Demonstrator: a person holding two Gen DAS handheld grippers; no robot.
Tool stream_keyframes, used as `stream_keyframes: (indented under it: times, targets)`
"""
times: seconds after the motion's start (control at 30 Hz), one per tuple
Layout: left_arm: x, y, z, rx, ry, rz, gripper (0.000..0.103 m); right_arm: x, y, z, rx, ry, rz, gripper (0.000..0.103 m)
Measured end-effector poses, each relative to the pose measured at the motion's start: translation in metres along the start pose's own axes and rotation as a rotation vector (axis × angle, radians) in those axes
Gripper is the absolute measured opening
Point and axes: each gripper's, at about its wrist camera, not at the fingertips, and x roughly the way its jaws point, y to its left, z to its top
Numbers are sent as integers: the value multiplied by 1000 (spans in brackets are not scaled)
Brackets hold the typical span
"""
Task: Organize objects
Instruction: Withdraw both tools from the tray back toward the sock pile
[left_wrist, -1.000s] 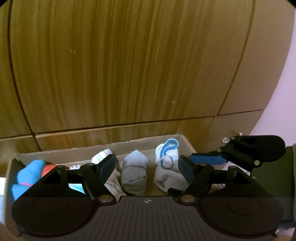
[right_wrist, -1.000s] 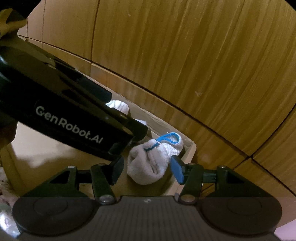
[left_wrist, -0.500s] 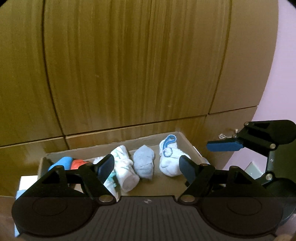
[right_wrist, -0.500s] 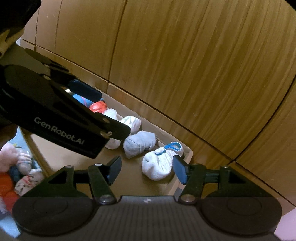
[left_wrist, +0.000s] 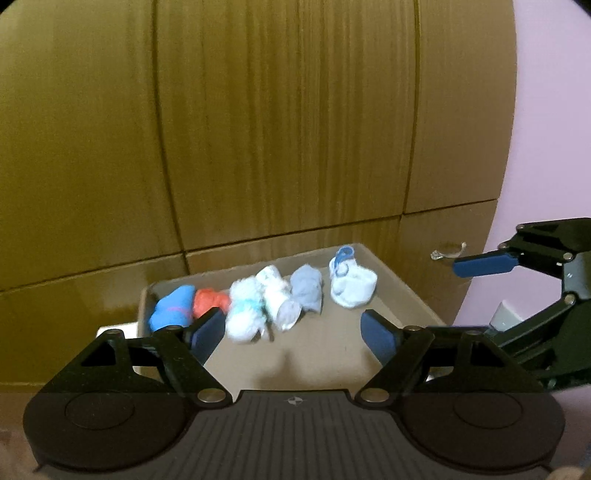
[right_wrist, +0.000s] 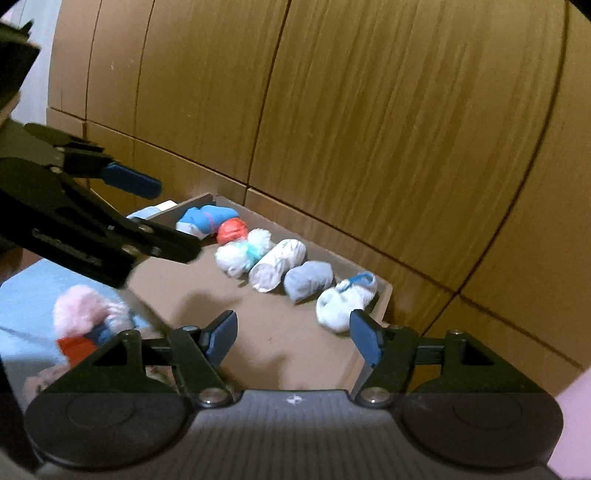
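A shallow cardboard box (left_wrist: 402, 295) holds a row of rolled socks: blue (left_wrist: 171, 308), red (left_wrist: 210, 301), fluffy white with teal (left_wrist: 245, 314), white patterned (left_wrist: 279, 299), grey (left_wrist: 306, 291), and white with a blue loop (left_wrist: 351, 282) at the right end. My left gripper (left_wrist: 291, 332) hangs above the box's near part, its jaws opening with nothing between them. My right gripper (right_wrist: 293, 334) is also opening and empty, with the blue-loop sock (right_wrist: 345, 301) lying free just beyond its right finger (right_wrist: 364, 338).
Wooden cabinet doors (left_wrist: 280, 129) rise right behind the box. A pile of loose socks, pink fluffy (right_wrist: 85, 310) and red (right_wrist: 75, 349), lies on a light blue sheet (right_wrist: 26, 295) left of the box. A pink wall (left_wrist: 546, 147) is at the right.
Both grippers have pulled back and up from the box. The right jaws let go of the blue-loop sock, which now lies in the row. Both jaws stand wider.
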Motion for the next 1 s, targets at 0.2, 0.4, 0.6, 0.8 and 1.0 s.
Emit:
stream_keyframes:
  times: [0.2,0.4,0.6,0.8,1.0]
  targets:
    - [-46,-7,-44,-34,-35,46,85,-42,17,-39,115,-54,-73,70]
    - [-74,-39,-97,-39,-22,80,86,-69,47,-88,201,-100,-124,74]
    - [-66,-56,-131,-33,31,90,86,-65,65,-115,206,-94,-163,74]
    - [-57,-61,-146,-27,59,95,86,-41,63,-125,249,-64,-183,67]
    - [-45,-60,-154,-37,94,96,85,-16,58,-131,283,-14,-180,52]
